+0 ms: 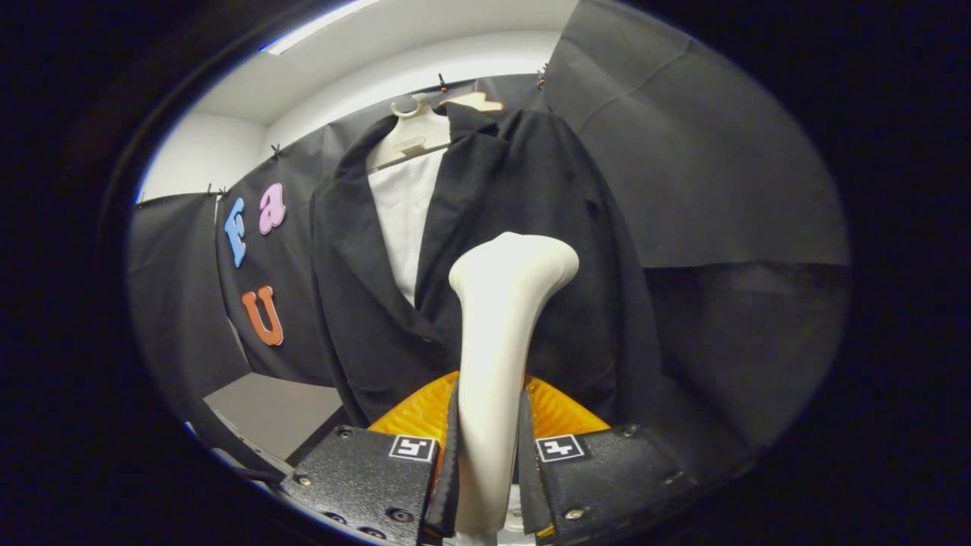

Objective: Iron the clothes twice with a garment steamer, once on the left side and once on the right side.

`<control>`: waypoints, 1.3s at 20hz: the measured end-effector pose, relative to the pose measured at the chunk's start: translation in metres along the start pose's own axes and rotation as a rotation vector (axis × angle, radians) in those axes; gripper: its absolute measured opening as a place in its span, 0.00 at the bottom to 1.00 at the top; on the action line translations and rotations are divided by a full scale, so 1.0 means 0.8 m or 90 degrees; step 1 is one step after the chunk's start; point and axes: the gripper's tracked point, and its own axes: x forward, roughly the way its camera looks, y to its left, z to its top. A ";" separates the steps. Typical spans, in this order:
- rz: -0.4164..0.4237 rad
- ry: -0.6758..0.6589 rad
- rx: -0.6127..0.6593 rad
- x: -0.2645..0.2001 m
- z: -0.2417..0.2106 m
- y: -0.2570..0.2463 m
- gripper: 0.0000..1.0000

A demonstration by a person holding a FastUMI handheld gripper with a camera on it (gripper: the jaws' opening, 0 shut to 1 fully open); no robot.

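1. One gripper (pixel 489 470) is clamping its two fingers (pixel 449 462) tight on the handle of one cream garment steamer (pixel 501 334), so the fingers are only as far apart as the handle is thick.
2. The steamer is standing upright between the fingers, its wide head sitting right in front of the jacket's front, on the side past the lapel; can't tell if it's actually touching the cloth.
3. One black jacket (pixel 531 227) is hanging on one pale hanger (pixel 413 133), with one white garment (pixel 402 212) showing in the opening between the lapels.
4. Something orange and ribbed (pixel 413 417) is peeking out just behind the fingers, below the jacket hem.
5. One grey bench top (pixel 265 413) is sitting low beside the jacket, its corner near the hem.
6. No brand or readable writing on the steamer or clothes; the fingers are each carrying one square black-and-white marker (pixel 413 447).
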 end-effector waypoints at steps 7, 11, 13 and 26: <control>-0.021 0.068 0.042 -0.006 -0.069 -0.018 0.35; -0.032 0.095 0.055 -0.009 -0.103 -0.023 0.35; -0.036 0.110 0.061 -0.011 -0.121 -0.024 0.35; -0.056 0.206 0.094 -0.007 -0.226 -0.039 0.35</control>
